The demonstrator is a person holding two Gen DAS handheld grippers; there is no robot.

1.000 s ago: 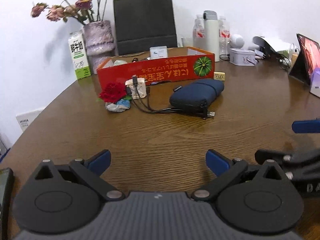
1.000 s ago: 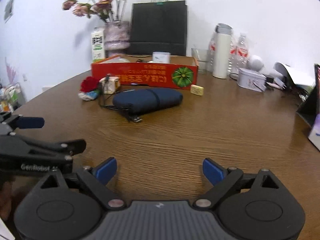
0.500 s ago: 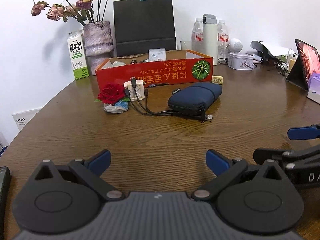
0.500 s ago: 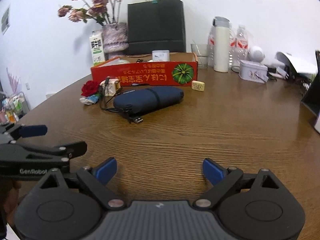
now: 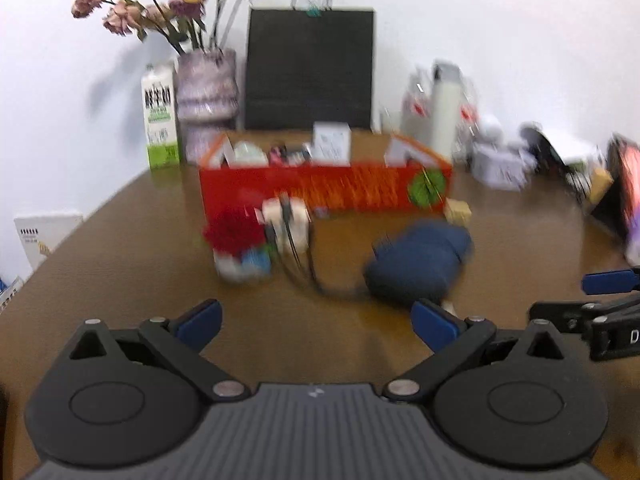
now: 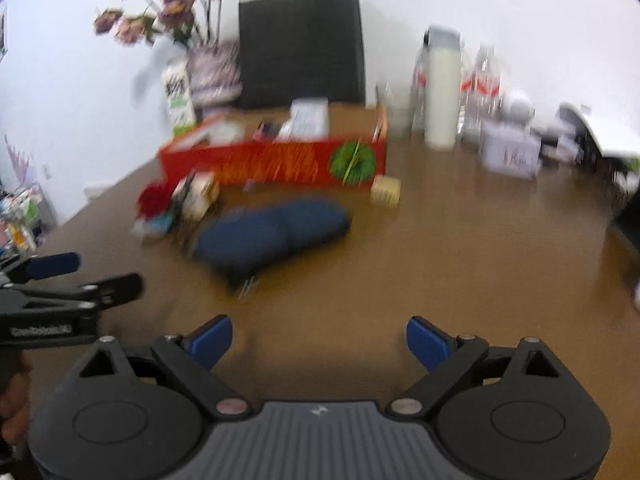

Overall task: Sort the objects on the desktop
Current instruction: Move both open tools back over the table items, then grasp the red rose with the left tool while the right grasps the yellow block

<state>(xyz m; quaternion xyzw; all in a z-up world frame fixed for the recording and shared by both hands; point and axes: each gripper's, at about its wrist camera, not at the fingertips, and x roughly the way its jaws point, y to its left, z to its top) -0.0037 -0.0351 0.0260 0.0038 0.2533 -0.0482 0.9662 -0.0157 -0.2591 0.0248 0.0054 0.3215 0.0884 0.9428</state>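
A dark blue pouch (image 5: pixel 420 264) lies on the brown table with black cables running to a cream charger block (image 5: pixel 286 222). A red rose (image 5: pixel 232 234) lies left of the charger. A small tan block (image 5: pixel 458 212) sits by the red open box (image 5: pixel 320 188), which holds several items. The pouch (image 6: pixel 272 232), the tan block (image 6: pixel 385 191) and the box (image 6: pixel 272 162) also show in the right wrist view. My left gripper (image 5: pixel 316 318) is open and empty, short of the pouch. My right gripper (image 6: pixel 319 340) is open and empty. Both views are blurred.
Behind the box stand a black paper bag (image 5: pixel 310 68), a vase of dried flowers (image 5: pixel 206 100), a milk carton (image 5: pixel 160 120), a white flask (image 5: pixel 442 116) with bottles and a white tin (image 5: pixel 502 166). A tablet (image 5: pixel 624 196) stands at the far right.
Both grippers have moved forward toward the pouch and the red box, which now look larger and nearer. The views have become blurred with motion. Both grippers stay open.
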